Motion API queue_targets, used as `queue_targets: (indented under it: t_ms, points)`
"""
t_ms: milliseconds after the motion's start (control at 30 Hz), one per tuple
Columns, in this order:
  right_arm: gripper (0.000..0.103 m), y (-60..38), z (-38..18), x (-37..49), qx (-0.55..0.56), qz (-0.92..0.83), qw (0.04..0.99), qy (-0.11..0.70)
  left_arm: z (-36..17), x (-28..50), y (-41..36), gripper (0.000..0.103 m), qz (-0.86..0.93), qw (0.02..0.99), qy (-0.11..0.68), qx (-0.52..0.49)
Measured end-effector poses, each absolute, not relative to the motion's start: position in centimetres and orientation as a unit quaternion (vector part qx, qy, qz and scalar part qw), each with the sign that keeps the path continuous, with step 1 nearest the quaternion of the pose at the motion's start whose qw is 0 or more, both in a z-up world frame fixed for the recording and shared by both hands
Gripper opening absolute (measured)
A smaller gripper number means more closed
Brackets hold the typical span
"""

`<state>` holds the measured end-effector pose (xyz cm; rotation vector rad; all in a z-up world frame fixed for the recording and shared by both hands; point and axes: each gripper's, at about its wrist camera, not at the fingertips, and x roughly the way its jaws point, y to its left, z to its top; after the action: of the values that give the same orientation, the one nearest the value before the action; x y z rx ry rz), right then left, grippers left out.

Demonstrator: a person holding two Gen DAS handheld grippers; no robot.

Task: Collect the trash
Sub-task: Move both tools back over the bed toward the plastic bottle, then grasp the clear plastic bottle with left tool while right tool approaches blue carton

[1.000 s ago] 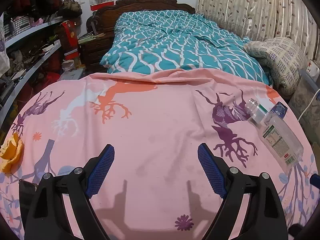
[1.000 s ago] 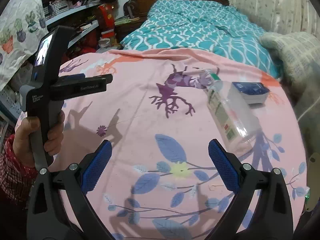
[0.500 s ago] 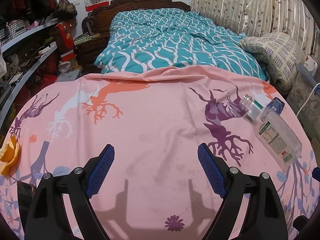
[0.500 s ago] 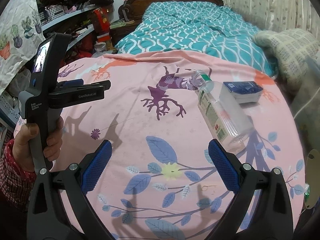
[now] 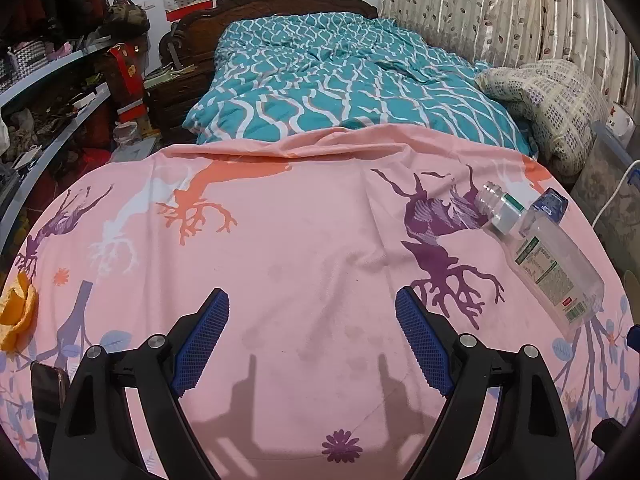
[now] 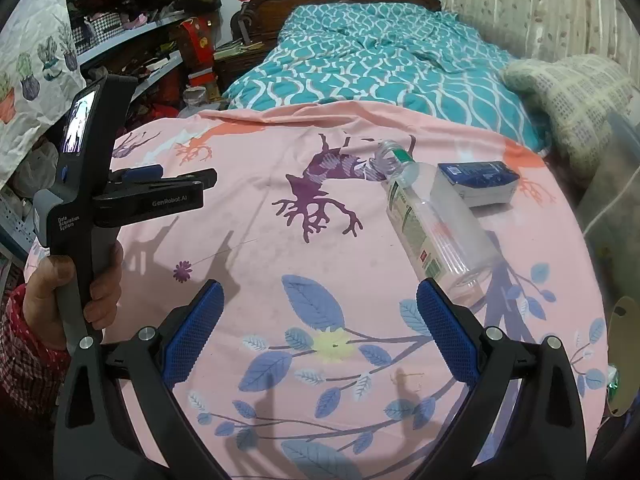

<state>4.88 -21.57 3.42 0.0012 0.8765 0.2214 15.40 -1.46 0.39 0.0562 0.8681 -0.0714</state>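
An empty clear plastic bottle (image 6: 434,224) with a green-and-white label lies on its side on the pink patterned cloth (image 6: 280,240); it also shows at the right of the left wrist view (image 5: 548,264). A small blue-and-white box (image 6: 476,182) lies just behind it. Orange peel (image 5: 18,312) lies at the cloth's left edge. My left gripper (image 5: 312,340) is open and empty above the cloth's middle; its body shows in the right wrist view (image 6: 120,200). My right gripper (image 6: 320,336) is open and empty, just short of the bottle's base.
A dark phone (image 5: 46,388) lies at the cloth's near left. Behind the cloth is a bed with a teal quilt (image 5: 344,80) and a checked pillow (image 5: 560,100). Cluttered shelves (image 5: 52,92) run along the left. A curtain (image 5: 500,12) hangs at the right.
Both grippers have drawn back a little and stayed open. The bottle now sits closer to my right gripper's right finger. Nothing on the cloth has moved.
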Motion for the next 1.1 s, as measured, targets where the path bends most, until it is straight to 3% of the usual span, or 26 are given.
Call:
queue_targets:
  t_ms: [333, 900, 1000, 1100]
  points:
    - [0.096, -23.1, 2.9, 5.0, 0.012, 0.094, 0.902, 0.42, 0.3, 15.8, -2.1, 0.081, -0.042, 0.904, 0.424, 0.029]
    - [0.087, -35.3, 1.3, 4.8, 0.221, 0.045, 0.9, 0.373, 1.0, 17.8, -11.4, 0.081, -0.188, 0.879, 0.436, 0.04]
    - [0.077, -38.0, -0.4, 6.3, 0.282, 0.055, 0.883, 0.37, 0.9, 17.9, -13.9, 0.083, -0.219, 0.868, 0.444, 0.039]
    - [0.059, -40.2, -2.7, 8.6, 0.324, 0.043, 0.866, 0.379, 0.8, 18.2, -15.1, 0.087, -0.23, 0.865, 0.445, 0.036]
